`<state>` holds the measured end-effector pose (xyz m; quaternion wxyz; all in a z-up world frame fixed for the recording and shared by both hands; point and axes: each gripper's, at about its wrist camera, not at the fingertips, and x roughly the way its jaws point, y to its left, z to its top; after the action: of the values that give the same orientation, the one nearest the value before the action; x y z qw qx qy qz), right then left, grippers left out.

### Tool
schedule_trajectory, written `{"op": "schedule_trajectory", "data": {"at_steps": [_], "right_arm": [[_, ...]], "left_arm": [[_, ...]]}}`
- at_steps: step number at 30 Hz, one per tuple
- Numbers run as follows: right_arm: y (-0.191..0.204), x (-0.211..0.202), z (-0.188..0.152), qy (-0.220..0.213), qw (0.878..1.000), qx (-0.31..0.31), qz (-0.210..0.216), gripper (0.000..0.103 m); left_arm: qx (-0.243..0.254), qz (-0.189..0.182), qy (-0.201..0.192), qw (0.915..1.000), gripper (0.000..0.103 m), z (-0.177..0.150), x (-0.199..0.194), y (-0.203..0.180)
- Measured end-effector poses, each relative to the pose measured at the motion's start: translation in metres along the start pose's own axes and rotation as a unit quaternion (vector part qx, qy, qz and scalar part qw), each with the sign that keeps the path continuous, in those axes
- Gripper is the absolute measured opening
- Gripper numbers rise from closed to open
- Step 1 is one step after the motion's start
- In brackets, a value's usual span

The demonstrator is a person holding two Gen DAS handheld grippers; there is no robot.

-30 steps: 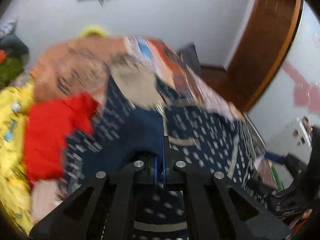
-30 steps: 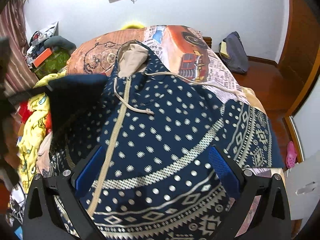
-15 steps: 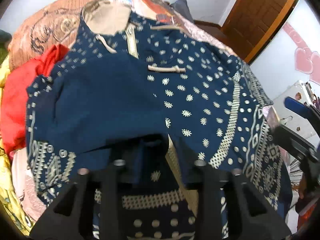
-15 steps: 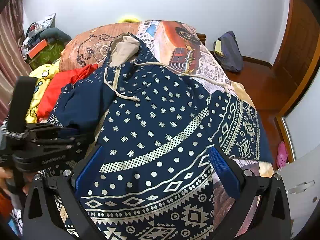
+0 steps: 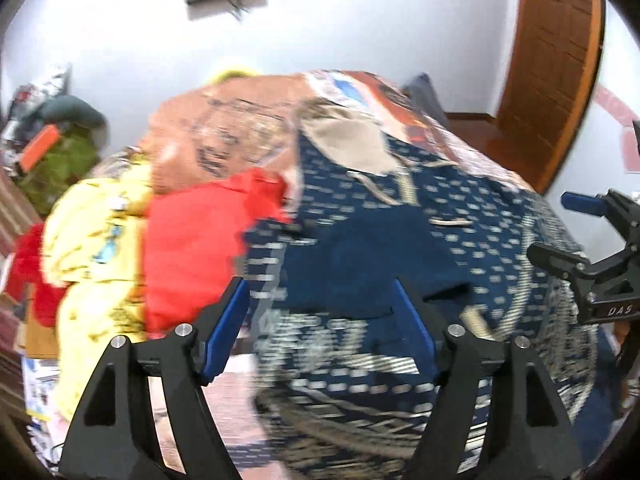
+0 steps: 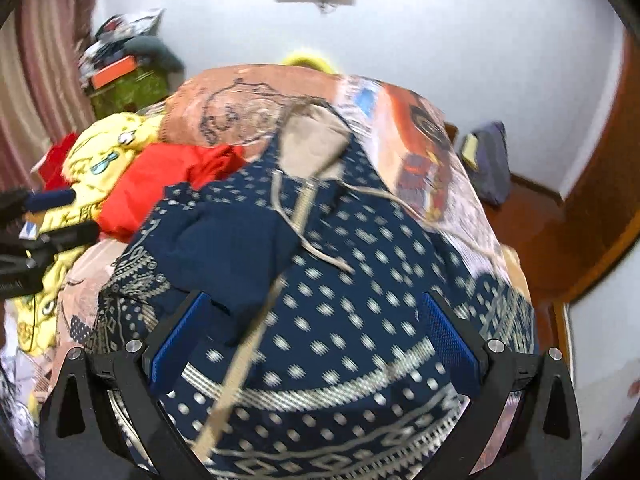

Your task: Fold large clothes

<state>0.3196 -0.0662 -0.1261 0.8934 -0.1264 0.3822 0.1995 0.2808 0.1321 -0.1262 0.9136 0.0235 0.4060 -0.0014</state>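
A printed bedspread is covered by the navy hoodie, hood toward the white wall; the left gripper and right gripper are held spread, empty.

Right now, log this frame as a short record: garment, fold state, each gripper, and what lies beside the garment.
garment: navy patterned hoodie, spread on the bed, hood away from the cameras
fold state: one sleeve laid across the chest; the rest unfolded
left gripper: open, holding nothing
right gripper: open, over the hoodie's lower front
beside garment: red garment, then yellow printed cloth, on the left
image quality: left wrist view motion-blurred
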Motion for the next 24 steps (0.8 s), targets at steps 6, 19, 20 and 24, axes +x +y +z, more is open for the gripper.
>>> {"op": "schedule_trajectory", "data": {"at_steps": [6, 19, 20, 24], "right_arm": [[0.057, 0.033, 0.016, 0.023, 0.996, -0.081, 0.025, 0.103], [0.151, 0.131, 0.018, 0.108, 0.972, -0.207, 0.028, 0.089], [0.154, 0.139, 0.019, 0.111, 0.971, -0.213, 0.019, 0.086], [0.161, 0.155, 0.025, 0.111, 0.971, -0.212, 0.013, 0.067]], "left_arm": [[-0.034, 0.029, 0.014, 0.9989, 0.073, -0.026, 0.002, 0.053], [-0.086, 0.047, 0.07, 0.9927, 0.073, -0.088, 0.036, 0.102], [-0.087, 0.049, 0.072, 0.9924, 0.073, -0.09, 0.038, 0.103], [-0.09, 0.048, 0.076, 0.9919, 0.073, -0.095, 0.042, 0.107]]}}
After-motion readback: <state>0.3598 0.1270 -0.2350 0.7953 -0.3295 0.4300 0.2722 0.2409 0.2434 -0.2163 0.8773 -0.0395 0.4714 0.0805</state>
